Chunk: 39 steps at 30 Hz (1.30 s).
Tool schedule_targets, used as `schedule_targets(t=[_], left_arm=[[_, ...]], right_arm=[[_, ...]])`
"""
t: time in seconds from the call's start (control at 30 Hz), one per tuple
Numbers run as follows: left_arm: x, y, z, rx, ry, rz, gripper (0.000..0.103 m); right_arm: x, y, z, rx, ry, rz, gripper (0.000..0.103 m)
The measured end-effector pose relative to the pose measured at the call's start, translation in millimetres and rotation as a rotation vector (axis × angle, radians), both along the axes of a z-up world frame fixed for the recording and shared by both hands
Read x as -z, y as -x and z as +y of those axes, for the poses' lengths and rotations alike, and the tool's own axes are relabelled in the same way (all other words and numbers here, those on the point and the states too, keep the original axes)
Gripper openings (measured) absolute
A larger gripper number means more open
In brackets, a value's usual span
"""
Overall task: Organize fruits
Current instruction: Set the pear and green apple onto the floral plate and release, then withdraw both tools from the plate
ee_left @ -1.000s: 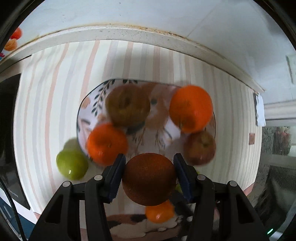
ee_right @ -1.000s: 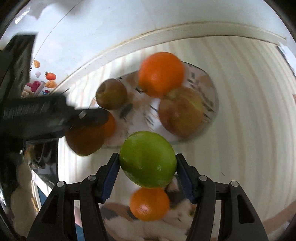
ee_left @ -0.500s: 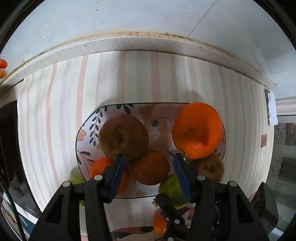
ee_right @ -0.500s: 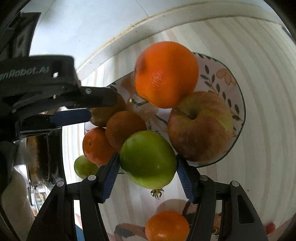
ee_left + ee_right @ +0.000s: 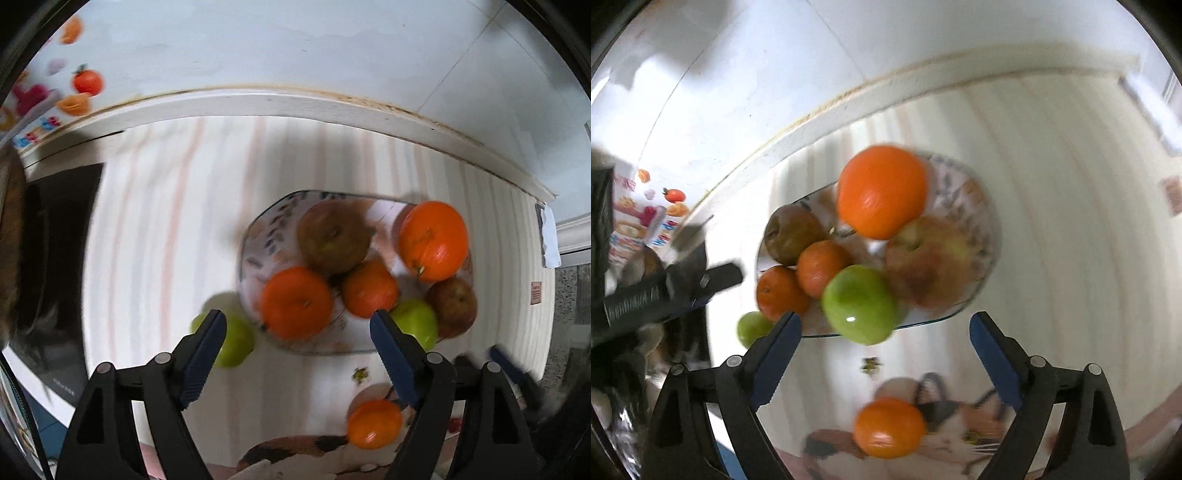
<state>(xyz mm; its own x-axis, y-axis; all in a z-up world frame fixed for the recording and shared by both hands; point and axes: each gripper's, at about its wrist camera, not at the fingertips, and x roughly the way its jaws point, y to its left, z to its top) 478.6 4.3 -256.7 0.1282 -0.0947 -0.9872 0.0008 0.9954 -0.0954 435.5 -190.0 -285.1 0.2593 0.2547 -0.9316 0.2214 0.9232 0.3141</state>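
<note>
Right wrist: green apple (image 5: 860, 303) (glossy) on plate (image 5: 982, 280) edge

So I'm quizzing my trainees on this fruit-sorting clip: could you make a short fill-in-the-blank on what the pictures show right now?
1. Both the left tongs and right tongs are ____.
2. The patterned oval plate holds exactly ____ green apple.
3. The other small green apple lies ____ the plate, on the striped cloth.
4. The lone small orange tangerine sits on a ____ picture.

Missing: open; one; beside; cat
</note>
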Motion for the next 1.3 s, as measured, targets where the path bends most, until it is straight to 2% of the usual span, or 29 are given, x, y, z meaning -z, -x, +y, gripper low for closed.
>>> schedule_targets(t=[0.07, 0.3, 0.6, 0.83, 0.93, 1.03, 1.17, 1.3], left_arm=[[-5.7, 12.4, 6.7, -0.012, -0.008, -0.018, 0.079], [-37.8, 63.5, 14.1, -0.027, -0.035, -0.119, 0.079], [-91.2, 111.8, 7.8, -0.008, -0.067, -0.265, 0.079], [-119.5, 141.1, 6.9, -0.001, -0.068, -0.334, 0.079], [-127.3, 149.5, 5.9, 0.008, -0.082, -0.367, 0.079], [-126.2, 153.6, 6.9, 0.007, -0.075, -0.359, 0.079], [-107.5, 149.5, 6.9, 0.010, -0.085, -0.312, 0.079], [-66.5, 134.6, 12.9, 0.012, -0.118, -0.211, 0.079]], right_arm=[[-11.3, -0.3, -2.3, -0.029, 0.080, -0.010, 0.095], [-55.9, 22.0, -0.5, -0.101, 0.192, -0.071, 0.095], [-118.3, 64.5, 4.7, -0.114, 0.217, -0.173, 0.095], [-157.9, 96.7, 6.1, -0.109, 0.238, -0.232, 0.095], [-174.8, 109.5, 7.8, -0.105, 0.258, -0.265, 0.095], [-185.7, 118.3, 8.0, -0.096, 0.240, -0.283, 0.095], [-172.9, 115.0, 9.1, -0.111, 0.190, -0.239, 0.095], [-120.9, 99.6, 15.7, -0.148, 0.127, -0.109, 0.095]])
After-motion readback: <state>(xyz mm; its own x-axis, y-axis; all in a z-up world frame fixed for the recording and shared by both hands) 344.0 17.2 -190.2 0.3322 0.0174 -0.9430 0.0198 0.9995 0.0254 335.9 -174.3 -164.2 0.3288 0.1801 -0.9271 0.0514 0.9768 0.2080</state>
